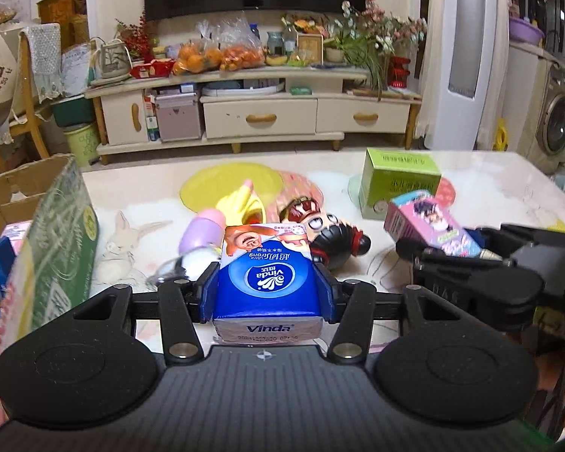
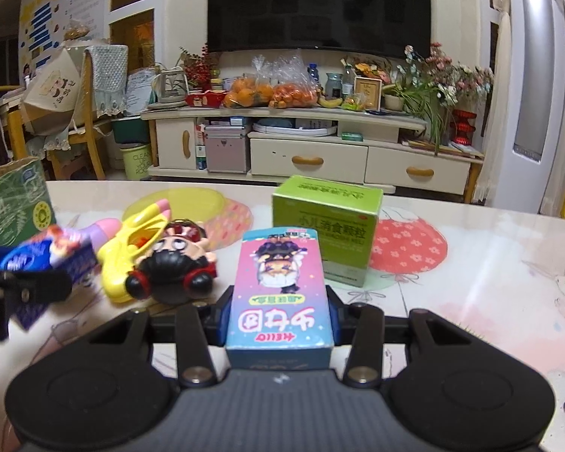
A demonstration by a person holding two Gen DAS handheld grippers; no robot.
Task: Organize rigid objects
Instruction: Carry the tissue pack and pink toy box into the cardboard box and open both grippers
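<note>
The left gripper (image 1: 267, 286) jaws are closed on the blue Vinda tissue pack (image 1: 267, 282); the right gripper (image 2: 280, 312) jaws clamp the pink-and-blue cartoon carton (image 2: 280, 293) between them.

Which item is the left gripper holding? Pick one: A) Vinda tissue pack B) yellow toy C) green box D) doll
A: the left gripper is shut on the blue Vinda tissue pack, clamped between its fingers; the right gripper holds a pink box.
</note>
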